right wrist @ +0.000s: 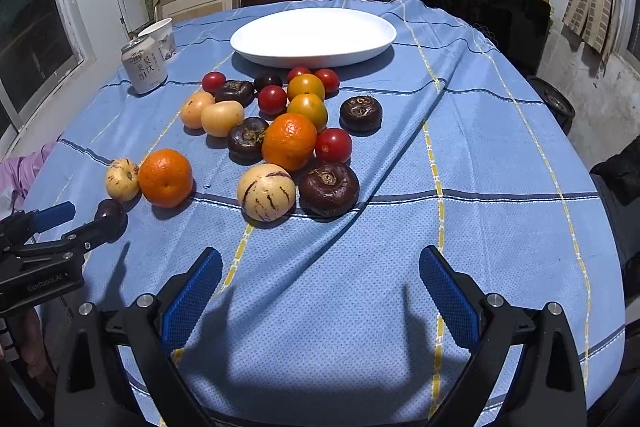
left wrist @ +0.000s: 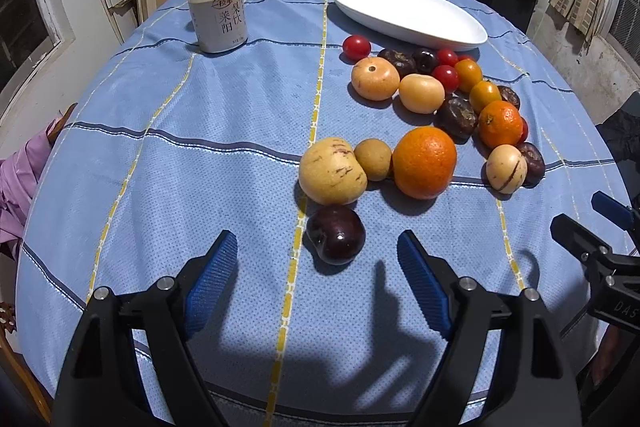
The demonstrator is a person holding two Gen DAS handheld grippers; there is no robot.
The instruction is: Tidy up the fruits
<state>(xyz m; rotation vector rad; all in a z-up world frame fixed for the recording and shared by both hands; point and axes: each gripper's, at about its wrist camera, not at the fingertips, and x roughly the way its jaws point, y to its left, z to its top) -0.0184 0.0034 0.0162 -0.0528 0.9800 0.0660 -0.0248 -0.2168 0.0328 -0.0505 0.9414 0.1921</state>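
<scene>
Here, both tools [left wrist: 318,255] [right wrist: 320,277] wide apart

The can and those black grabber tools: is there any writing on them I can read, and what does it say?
"莱阳" and "梨饮": large characters on the can; the circled logo above them and the fine print at the base are too small to read.
"DAS": partial marking on the right gripper body, cut off at the picture's edge.
"GenRobot.AI": faint print on the left gripper body.
The paper cup carries a print, unreadable.
</scene>
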